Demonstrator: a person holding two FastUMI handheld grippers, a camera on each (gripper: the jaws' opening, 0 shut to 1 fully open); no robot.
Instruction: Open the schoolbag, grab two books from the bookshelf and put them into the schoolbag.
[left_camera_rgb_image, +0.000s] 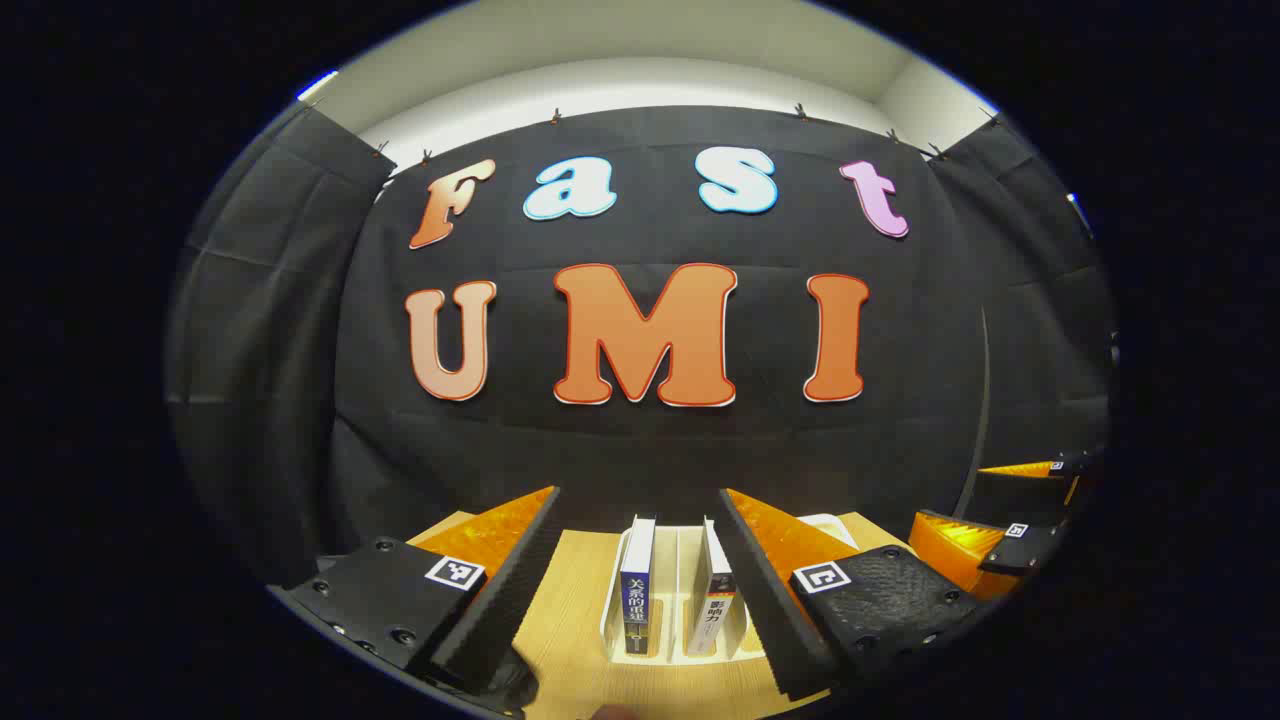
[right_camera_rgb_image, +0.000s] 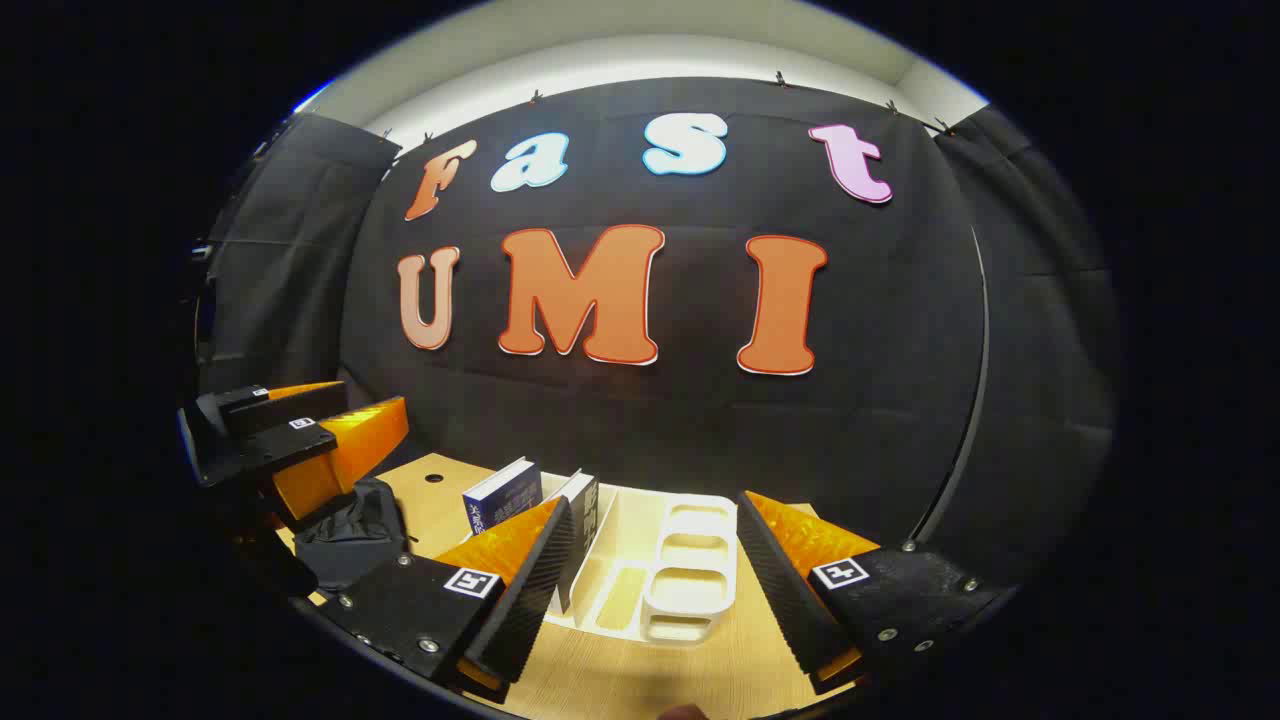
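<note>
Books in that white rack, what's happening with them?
A person holds two tongs over a wooden table. Two books, a blue book and a white book, stand in the white rack. The left tongs are open and aimed at them, touching nothing. The right tongs are open too, holding nothing. A dark bag lies on the table beside the rack. No book is in it yet.

A pale wooden bench (left_camera_rgb_image: 570, 610) runs up to the booth's black cloth wall (left_camera_rgb_image: 650, 450). Small clips (left_camera_rgb_image: 556, 117) pin the cloth's top edge below a white wall (left_camera_rgb_image: 640, 85). A round hole (right_camera_rgb_image: 433, 478) marks the bench's far corner.
</note>
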